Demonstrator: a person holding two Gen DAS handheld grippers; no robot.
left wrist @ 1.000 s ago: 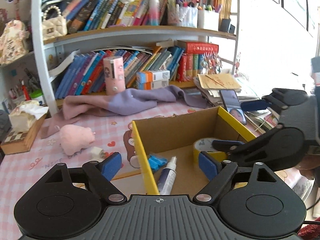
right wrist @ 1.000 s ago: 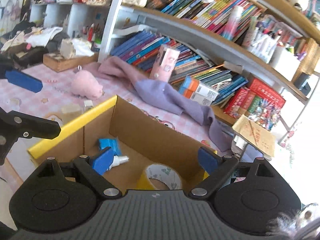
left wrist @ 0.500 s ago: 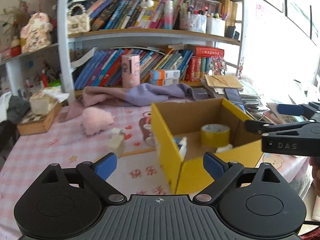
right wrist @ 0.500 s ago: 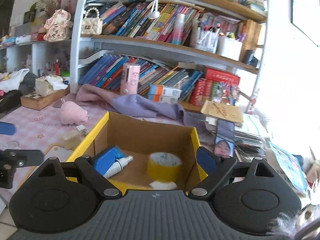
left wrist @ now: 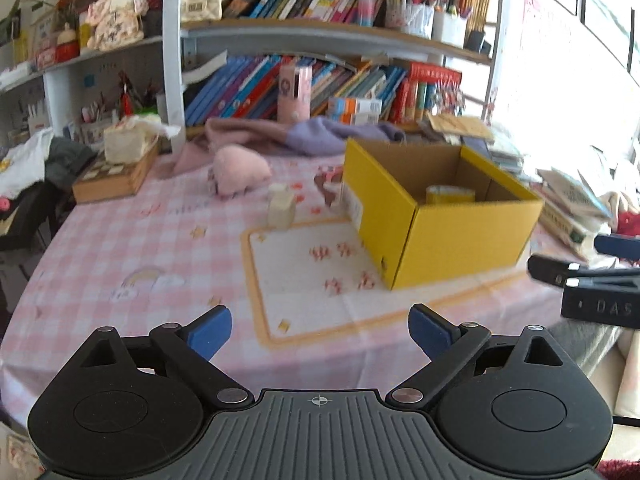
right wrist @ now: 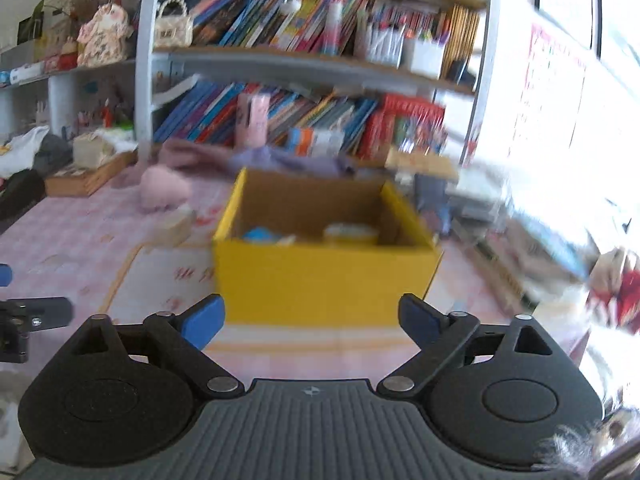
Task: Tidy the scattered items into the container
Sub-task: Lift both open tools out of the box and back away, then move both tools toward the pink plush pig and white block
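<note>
**Both grippers wide and empty in front of the yellow box**

Left wrist view: the left gripper (left wrist: pixel 320 330) hangs over the near part of the pink checked tabletop (left wrist: pixel 120 248), its blue-padded jaws spread wide with nothing between them. The yellow cardboard box (left wrist: pixel 452 236) stands to the right of centre, farther off, open at the top; a roll of yellow tape (left wrist: pixel 450 194) shows inside against its far wall. Left of the box, apart from it, a small cream block (left wrist: pixel 281 210) stands upright on the tabletop, and a pink plush toy (left wrist: pixel 240 174) lies beyond that. A pink and lilac cloth (left wrist: pixel 304 140) is draped along the far edge below the bookshelf (left wrist: pixel 328 36). A wooden tray (left wrist: pixel 116 176) with a tissue pack sits far left. The right gripper (left wrist: pixel 580 264) enters at the right edge, beside the box.

Right wrist view, blurred: the right gripper (right wrist: pixel 311 322) faces the near wall of the yellow cardboard box (right wrist: pixel 320 280), its jaws opening and already wide, with nothing between them. Inside the box are the tape roll (right wrist: pixel 350 234) and something blue (right wrist: pixel 258 235). The plush toy (right wrist: pixel 164 190) and the cream block (right wrist: pixel 176 226) lie on the tabletop to the left. Part of the left gripper (right wrist: pixel 24 316) shows at the left edge.
</note>
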